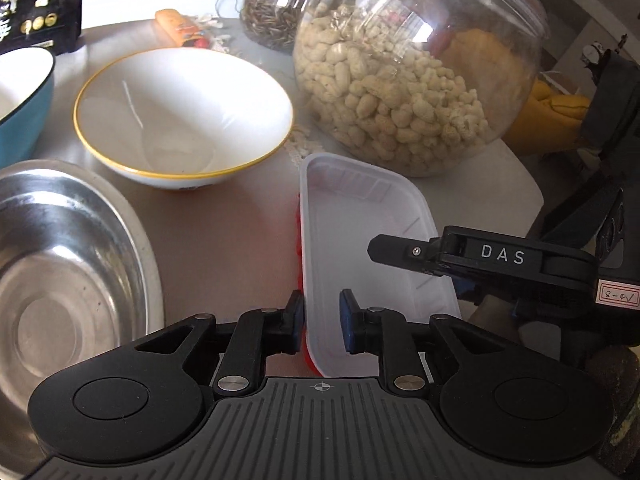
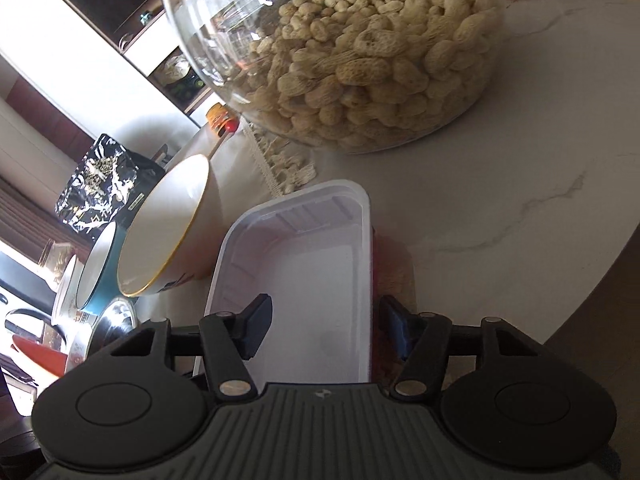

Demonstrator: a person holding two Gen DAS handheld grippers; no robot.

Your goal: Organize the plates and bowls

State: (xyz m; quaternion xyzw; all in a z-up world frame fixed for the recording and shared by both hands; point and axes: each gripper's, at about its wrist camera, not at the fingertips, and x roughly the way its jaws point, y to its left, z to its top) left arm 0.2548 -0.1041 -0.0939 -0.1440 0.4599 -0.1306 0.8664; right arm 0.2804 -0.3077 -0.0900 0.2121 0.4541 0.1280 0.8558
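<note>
A white rectangular plastic tray (image 1: pixel 360 240) with a red outside lies on the table; it also shows in the right wrist view (image 2: pixel 304 272). My left gripper (image 1: pixel 322 322) is open and straddles the tray's left wall near its near corner. My right gripper (image 2: pixel 324 328) is open and straddles the tray's right wall; one of its fingers (image 1: pixel 404 250) reaches over the tray in the left wrist view. A white bowl with a gold rim (image 1: pixel 180 116) (image 2: pixel 168 228), a blue bowl (image 1: pixel 20 96) (image 2: pixel 100 276) and a steel bowl (image 1: pixel 60 260) (image 2: pixel 116 320) stand to the left.
A big clear jar of peanuts (image 1: pixel 408 80) (image 2: pixel 360 60) stands just behind the tray. A second jar of dark seeds (image 1: pixel 276 8), a black printed box (image 1: pixel 36 4) and an orange packet (image 1: pixel 180 26) stand farther back. The table edge (image 2: pixel 592 292) curves away at the right.
</note>
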